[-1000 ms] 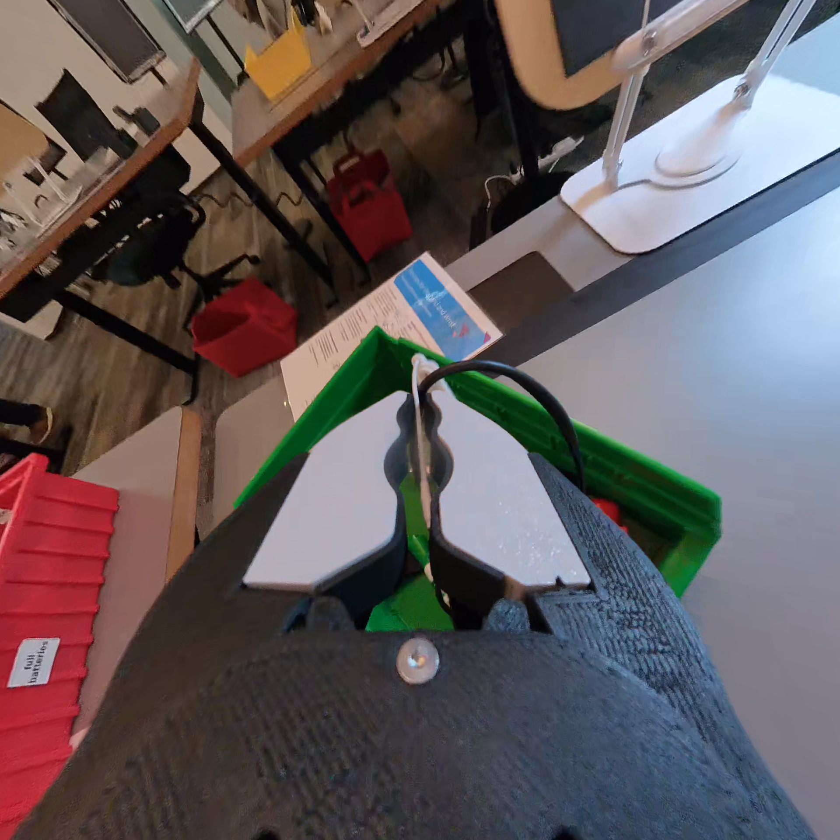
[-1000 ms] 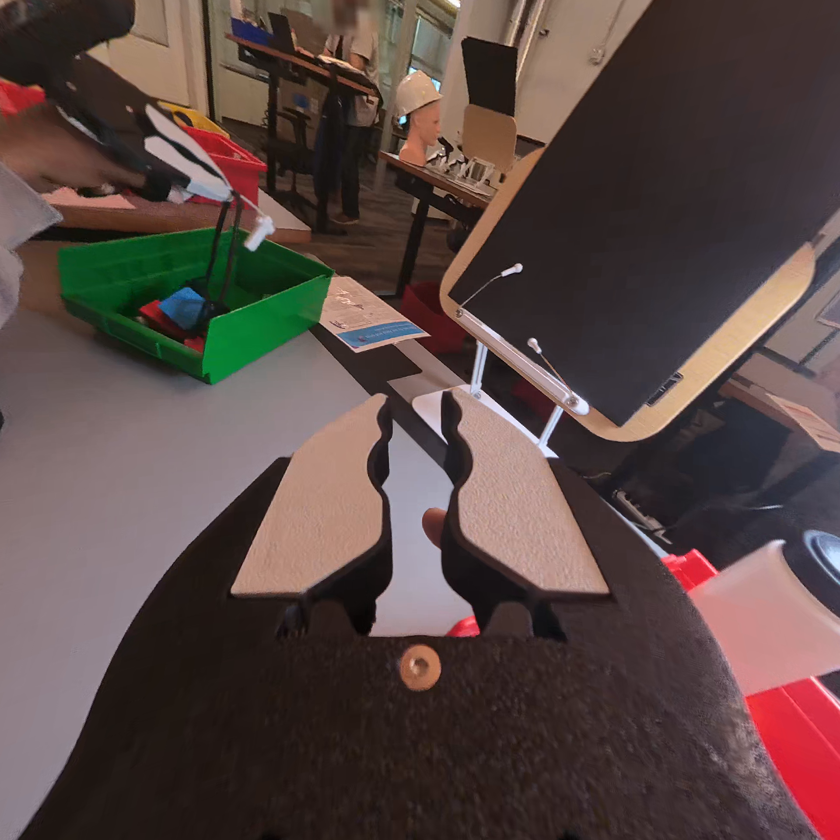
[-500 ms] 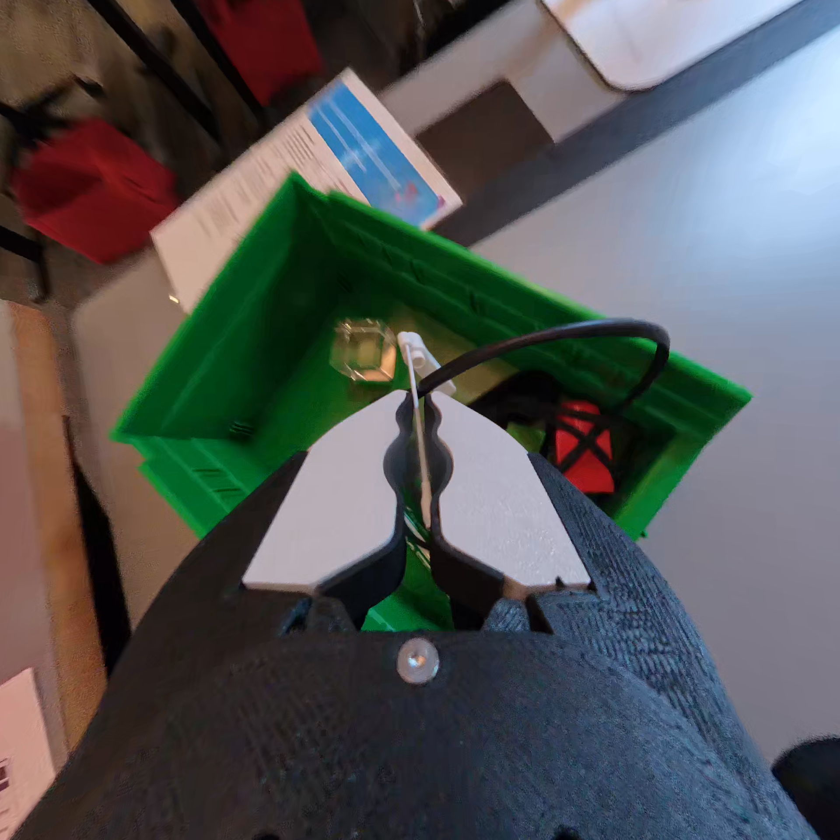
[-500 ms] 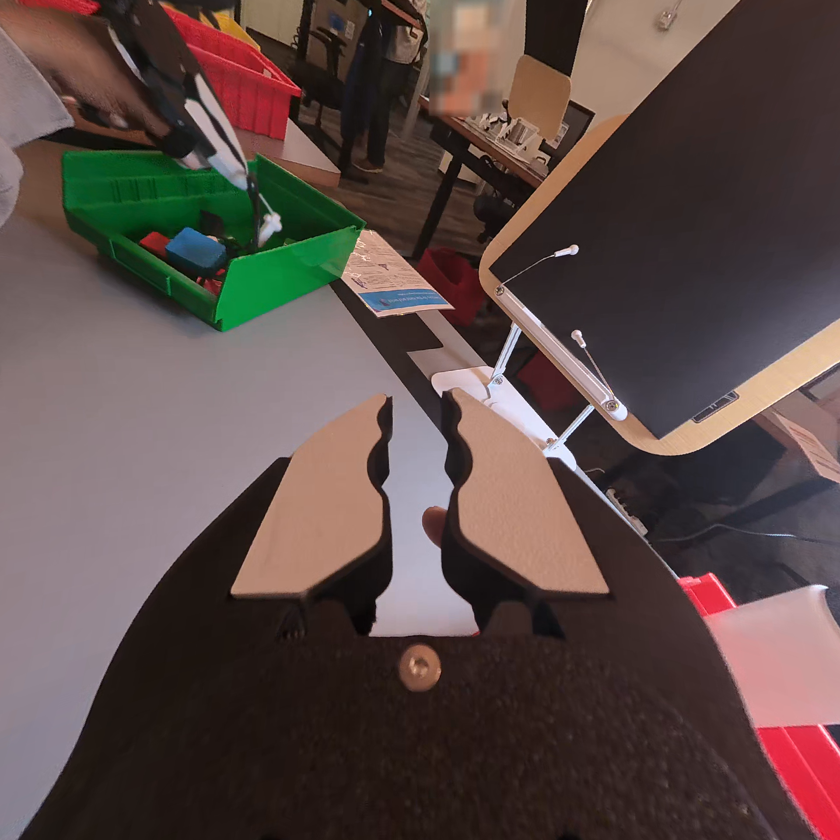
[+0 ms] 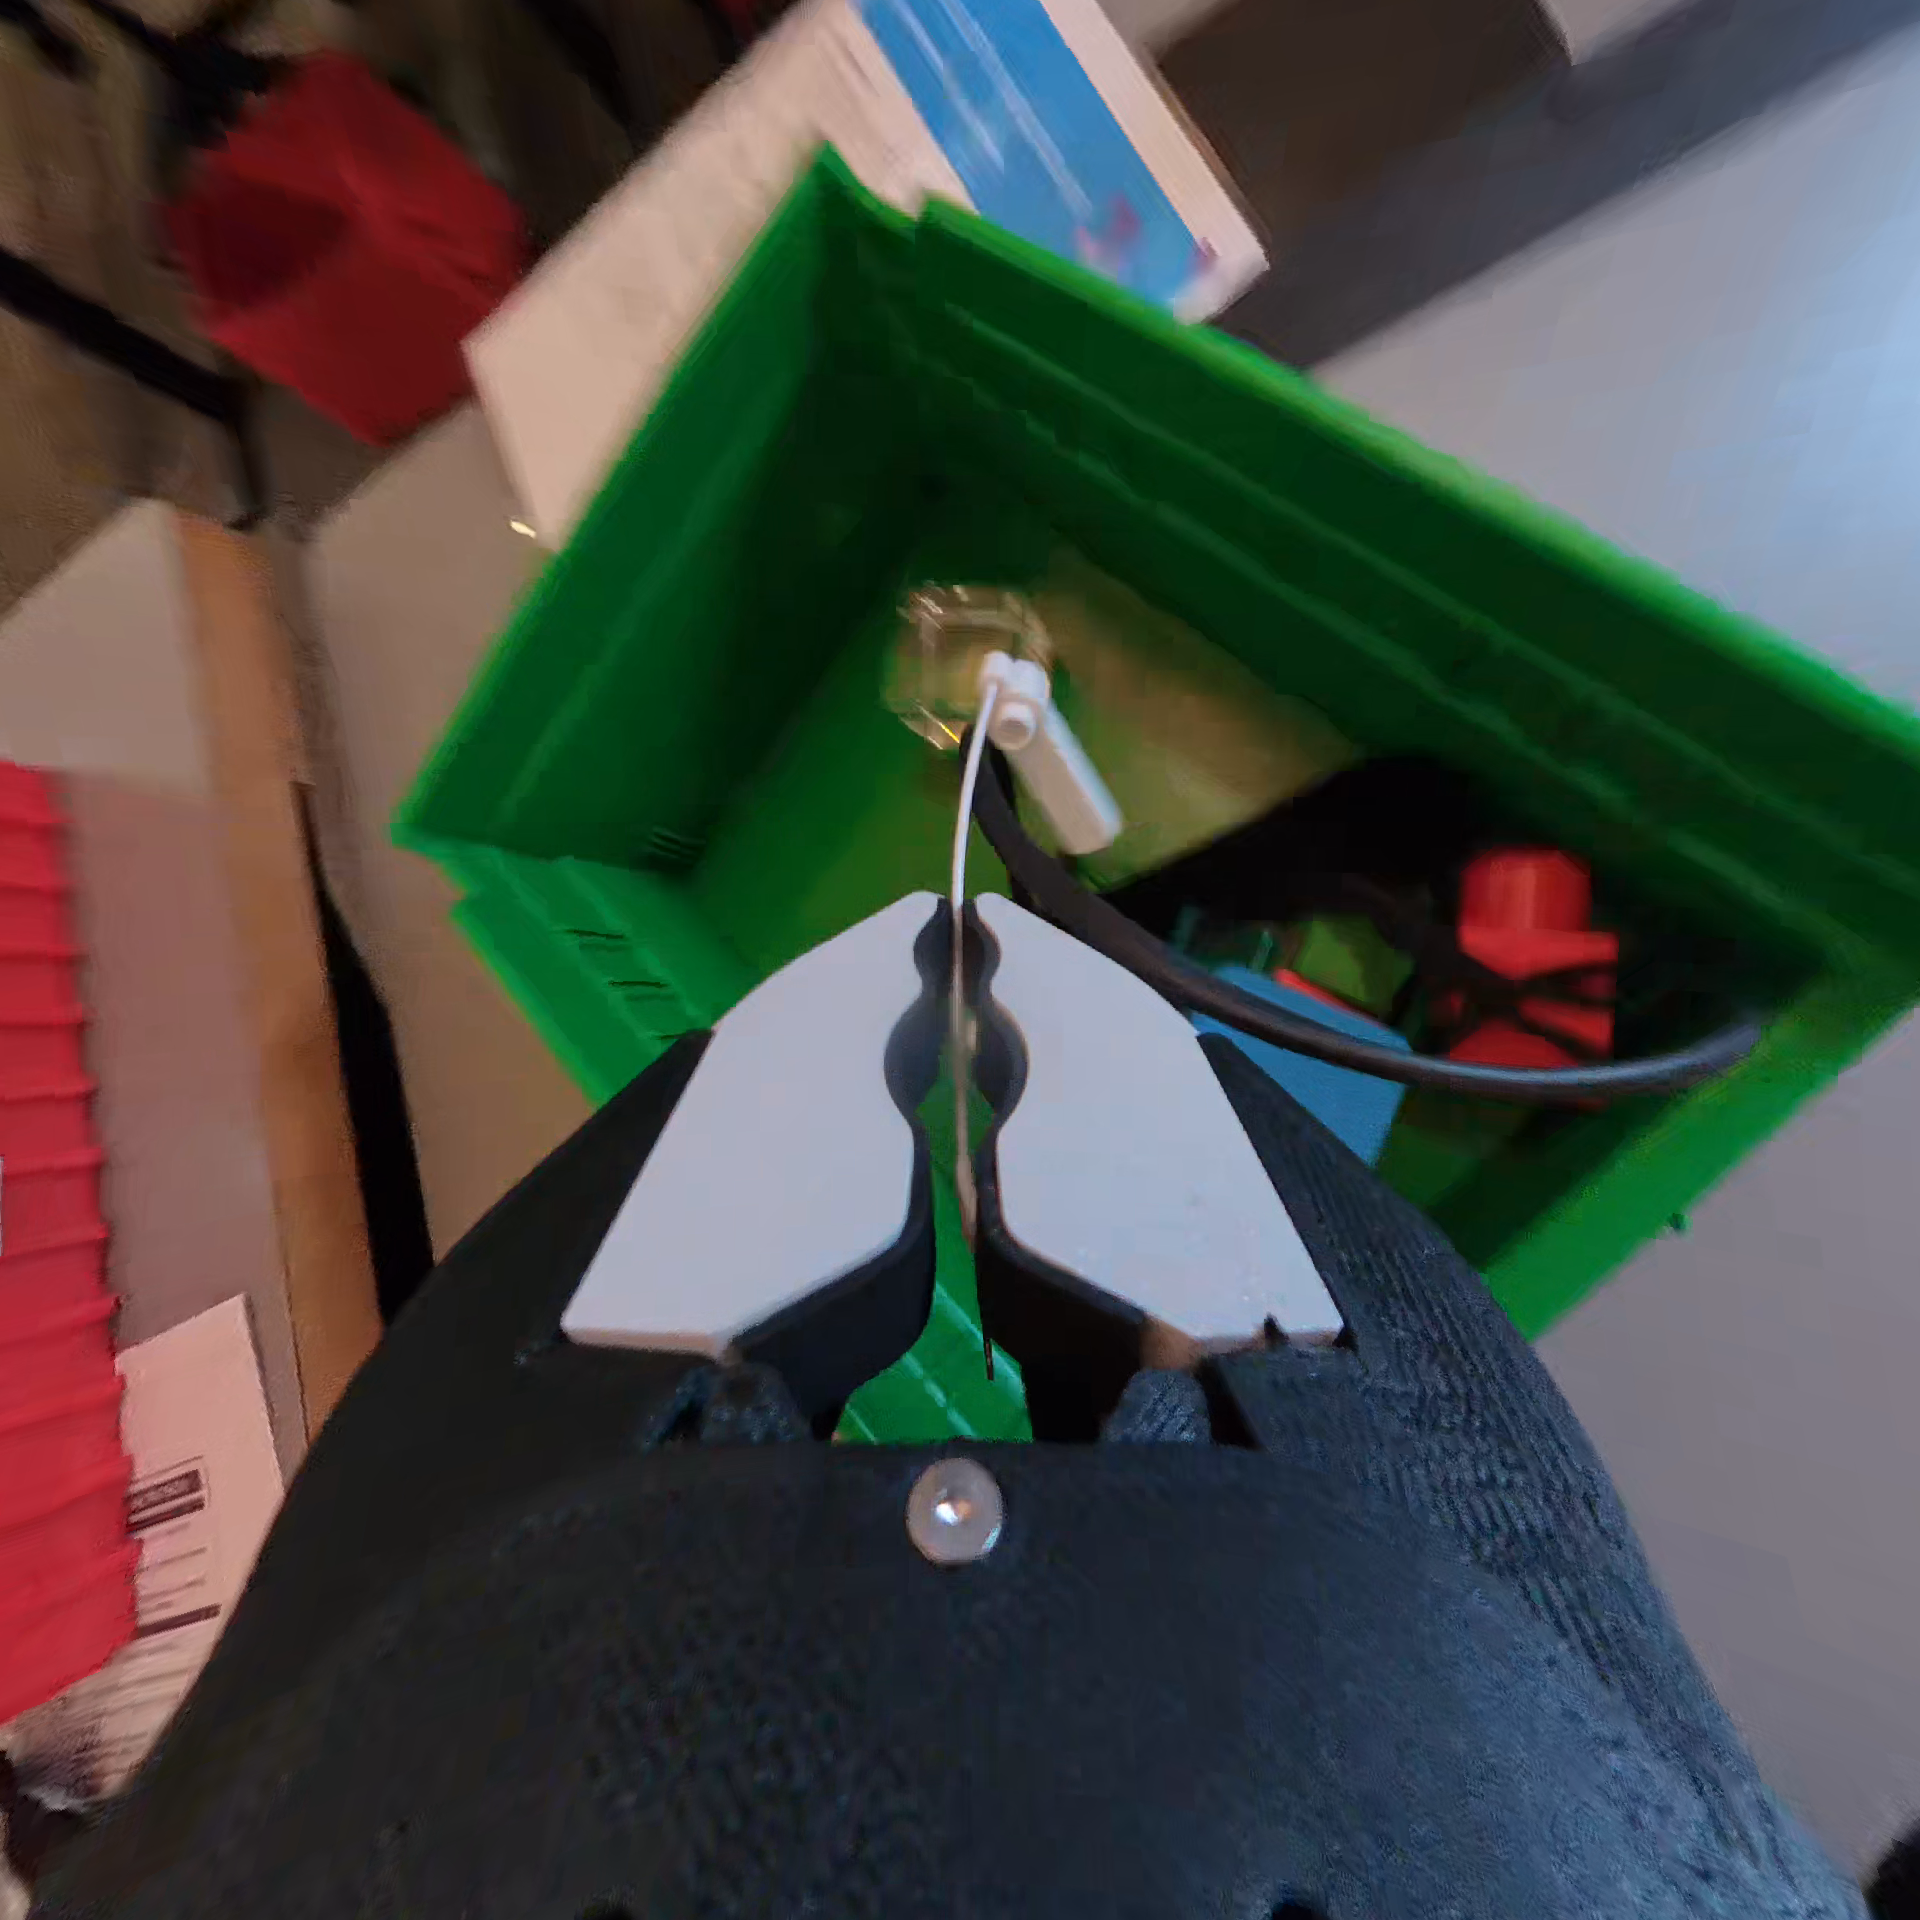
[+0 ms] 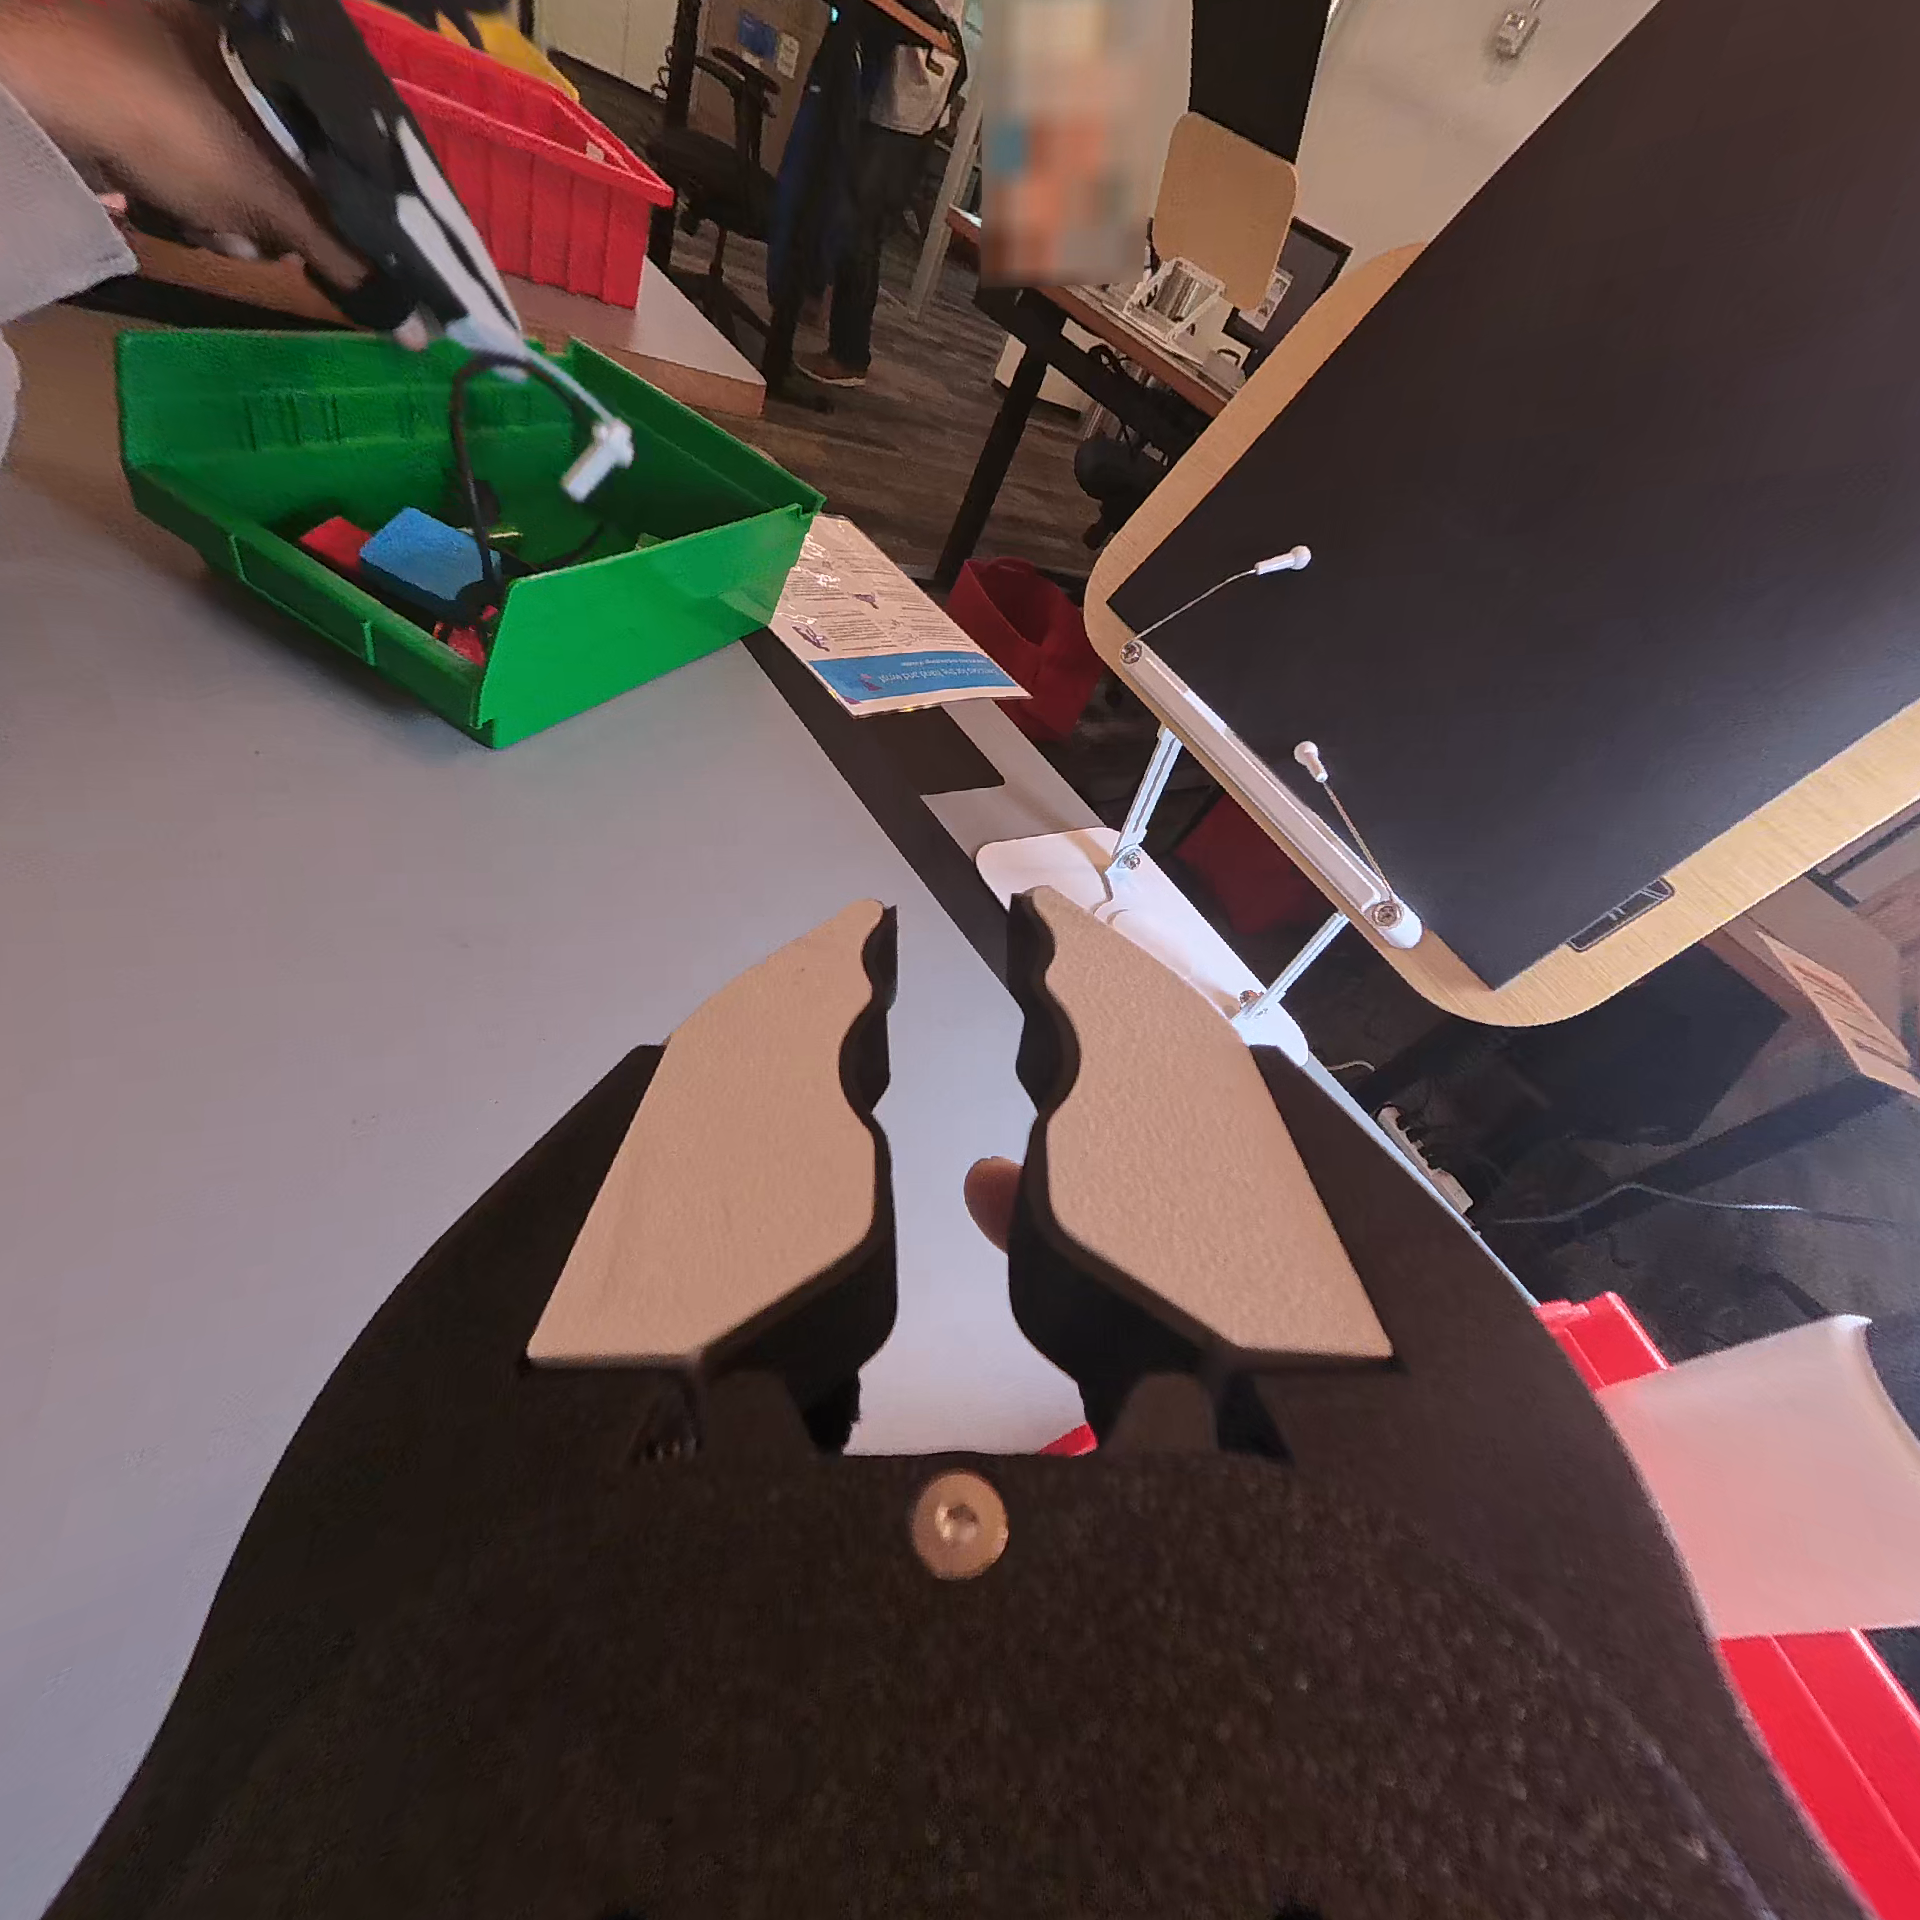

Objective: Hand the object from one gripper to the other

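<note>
Black textured hand-held gripper (image 5: 961, 909) — pale grey wavy-edged pads (image 6: 1174, 1132), silver screw (image 6: 958, 1530), white sleeve (image 6: 47, 223)

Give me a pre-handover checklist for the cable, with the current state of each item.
1. Left hand-held gripper shut on the cable: ok; a thin white strand and the black cable pass between its fingers.
2. Cable lifted free of the green bin: not ok; its black length trails down into the bin.
3. White connector hanging free: ok, above the bin's contents.
4. Right hand-held gripper open and empty: ok.
5. Right hand-held gripper near the cable: not ok; it is well back over the grey table.
6. Cable snagged on the bin's contents: cannot tell.
</note>
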A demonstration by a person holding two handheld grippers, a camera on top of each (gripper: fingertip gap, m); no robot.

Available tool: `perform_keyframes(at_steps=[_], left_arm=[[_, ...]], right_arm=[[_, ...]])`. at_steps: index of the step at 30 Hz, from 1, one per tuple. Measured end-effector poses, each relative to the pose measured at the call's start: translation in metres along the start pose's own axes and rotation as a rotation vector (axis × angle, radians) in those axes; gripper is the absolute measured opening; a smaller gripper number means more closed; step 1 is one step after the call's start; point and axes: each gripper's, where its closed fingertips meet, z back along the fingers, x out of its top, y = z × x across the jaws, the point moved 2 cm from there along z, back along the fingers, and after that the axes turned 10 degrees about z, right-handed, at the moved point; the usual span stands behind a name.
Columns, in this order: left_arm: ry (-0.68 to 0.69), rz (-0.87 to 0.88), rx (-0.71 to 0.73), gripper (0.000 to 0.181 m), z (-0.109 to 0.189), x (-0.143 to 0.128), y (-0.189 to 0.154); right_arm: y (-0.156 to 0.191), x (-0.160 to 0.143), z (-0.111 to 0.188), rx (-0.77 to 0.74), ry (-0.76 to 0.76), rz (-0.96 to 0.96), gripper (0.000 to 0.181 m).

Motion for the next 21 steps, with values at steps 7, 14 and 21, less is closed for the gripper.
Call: perform_keyframes(at_steps=[7, 14, 21], left_arm=[[-0.224, 0.077, 0.052, 0.001, 0.034, 0.024, 0.02], [-0.542, 0.054, -0.438, 0.001, 0.083, 0.072, -0.054], [-0.797, -0.191, -1.115, 0.001, 0.188, 0.093, -0.184]], right_arm=[[0.002, -0.001, -0.002, 0.005, 0.005, 0.0, 0.02], [0.012, 0.011, -0.005, 0.043, -0.078, -0.012, 0.023], [0.043, 0.049, -0.01, 0.244, -0.361, -0.252, 0.053]])
